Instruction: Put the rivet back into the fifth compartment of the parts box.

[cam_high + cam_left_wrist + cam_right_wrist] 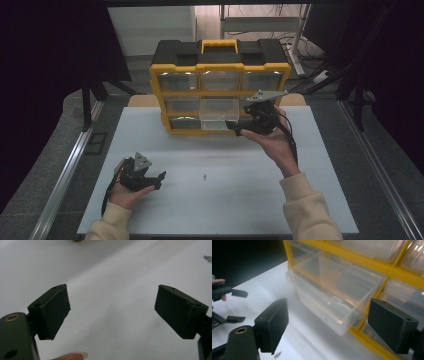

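White desk (220, 200) carries a yellow organizer (220, 90) standing upright at its far edge, so the drawers face the person. One clear drawer (332, 292) is pulled out. Right gripper (235, 129) sits just beside it, fingers spread, gripping nothing. Left gripper (161, 179) rests near the desk's front, fingers spread, clear of a small screw (205, 176).

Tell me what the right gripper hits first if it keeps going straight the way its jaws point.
Probably the pulled-out clear plastic drawer of the yellow and black organiser; the open right gripper faces it, though depth is unclear.
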Demonstrator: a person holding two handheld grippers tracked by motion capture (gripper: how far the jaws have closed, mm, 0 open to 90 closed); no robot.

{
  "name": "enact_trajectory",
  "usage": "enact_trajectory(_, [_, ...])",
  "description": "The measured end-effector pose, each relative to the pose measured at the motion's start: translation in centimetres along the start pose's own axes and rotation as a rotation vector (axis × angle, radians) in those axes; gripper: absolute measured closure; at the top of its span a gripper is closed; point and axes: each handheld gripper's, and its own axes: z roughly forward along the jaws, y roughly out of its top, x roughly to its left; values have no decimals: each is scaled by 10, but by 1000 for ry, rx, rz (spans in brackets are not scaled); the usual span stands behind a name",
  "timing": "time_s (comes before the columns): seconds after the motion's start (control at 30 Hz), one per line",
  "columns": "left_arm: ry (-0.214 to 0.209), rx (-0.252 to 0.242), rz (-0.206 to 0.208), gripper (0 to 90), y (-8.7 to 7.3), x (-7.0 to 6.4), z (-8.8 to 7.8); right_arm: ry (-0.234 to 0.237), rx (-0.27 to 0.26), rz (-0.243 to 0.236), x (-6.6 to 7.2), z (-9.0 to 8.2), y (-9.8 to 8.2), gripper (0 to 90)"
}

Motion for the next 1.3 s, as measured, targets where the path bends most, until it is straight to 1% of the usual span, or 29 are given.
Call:
enact_trajectory(0.17, [1, -1, 0, 133, 0, -1, 0, 11, 20, -8, 6, -3, -15, 157])
enact_trajectory(0.43, [0, -2, -1, 133, 0, -1, 0, 26, 20, -1, 12, -5, -41, 160])
enact_trajectory(0.57, [-1, -4, -3, 133, 0, -1, 0, 34, 48, 11, 13, -2, -57, 164])
enact_trajectory(0.63, [1, -4, -2, 133, 0, -1, 0, 32, 76, 2, 12, 1, -61, 163])
enact_trajectory(0.83, [2, -5, -6, 132, 0, -1, 0, 40, 98, 3, 11, 7, -69, 165])
enact_trajectory(1.0, [1, -10, -10, 132, 0, 0, -1, 50, 111, -9, 13, 13, -72, 167])
enact_trajectory(1.3, [0, -9, -8, 131, -1, 0, -1, 84, 160, -28, 25, 33, -78, 165])
